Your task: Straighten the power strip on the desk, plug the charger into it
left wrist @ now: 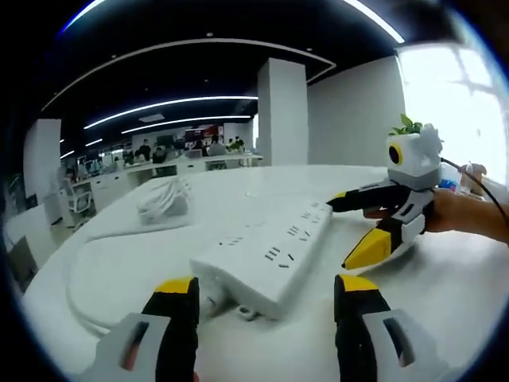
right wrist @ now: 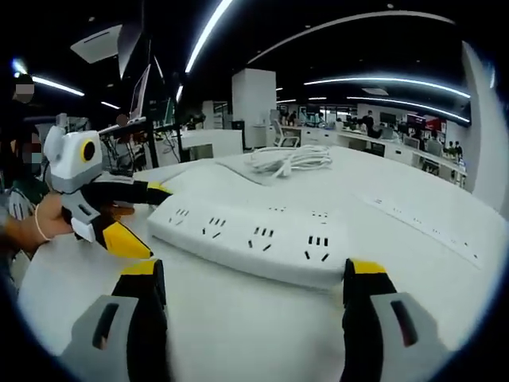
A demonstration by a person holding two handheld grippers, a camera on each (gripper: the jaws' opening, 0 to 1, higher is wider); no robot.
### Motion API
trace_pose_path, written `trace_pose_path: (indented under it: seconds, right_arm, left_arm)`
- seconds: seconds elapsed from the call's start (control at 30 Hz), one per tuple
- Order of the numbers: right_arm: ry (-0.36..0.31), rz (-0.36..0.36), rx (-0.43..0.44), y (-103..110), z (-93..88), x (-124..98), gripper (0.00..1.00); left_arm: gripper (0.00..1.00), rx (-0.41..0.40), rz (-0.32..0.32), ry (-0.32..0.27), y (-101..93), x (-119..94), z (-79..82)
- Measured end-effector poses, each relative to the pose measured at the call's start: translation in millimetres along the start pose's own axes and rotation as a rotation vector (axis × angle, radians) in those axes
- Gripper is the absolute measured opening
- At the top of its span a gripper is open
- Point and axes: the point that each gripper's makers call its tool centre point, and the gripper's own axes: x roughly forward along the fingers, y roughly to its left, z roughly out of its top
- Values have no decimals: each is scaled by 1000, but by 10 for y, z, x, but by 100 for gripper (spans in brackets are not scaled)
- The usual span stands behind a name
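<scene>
Two grippers are seen spread wide, nothing held: the left gripper (left wrist: 266, 322) at the bottom of its view, the right gripper (right wrist: 254, 310) likewise. The power strip (left wrist: 266, 251) lies mid-frame on the desk (left wrist: 445, 294); the charger (left wrist: 165, 199), with coiled cable, rests upper left.

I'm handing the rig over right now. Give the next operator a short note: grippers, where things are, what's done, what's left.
Left gripper: open, at one end of the power strip, holding nothing.
Right gripper: open, facing the strip's long side, jaws either side of it in its own view.
Power strip lies on the white desk; nothing is plugged into it.
Bundled white cable lies beyond the strip; any charger plug is too small to make out.
Left: finish straightening, fetch charger, plug in.
</scene>
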Motion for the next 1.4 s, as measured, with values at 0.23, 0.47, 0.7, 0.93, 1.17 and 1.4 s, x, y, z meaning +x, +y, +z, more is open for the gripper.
trace_pose_path:
  seconds: [0.23, 0.47, 0.7, 0.93, 1.17, 1.4]
  right_arm:
    - [21, 29, -13, -9, -20, 11, 92]
    - [30, 44, -29, -75, -40, 41, 88]
    - [30, 38, -51, -115, -59, 55, 83]
    - [37, 22, -84, -155, -75, 48, 76]
    - [22, -19, -81, -240, -60, 34, 64]
    - [20, -28, -81, -257, -51, 35, 61]
  left_arm:
    - [68, 8, -9, 4, -29, 20, -15]
    - [67, 16, -18, 9, -53, 40, -27]
    - [67, 18, -14, 10, -43, 51, -30]
    - [63, 21, -5, 14, -11, 53, -30]
    - [55, 52, 9, 26, 101, 67, -27]
    - [54, 62, 19, 27, 122, 80, -18]
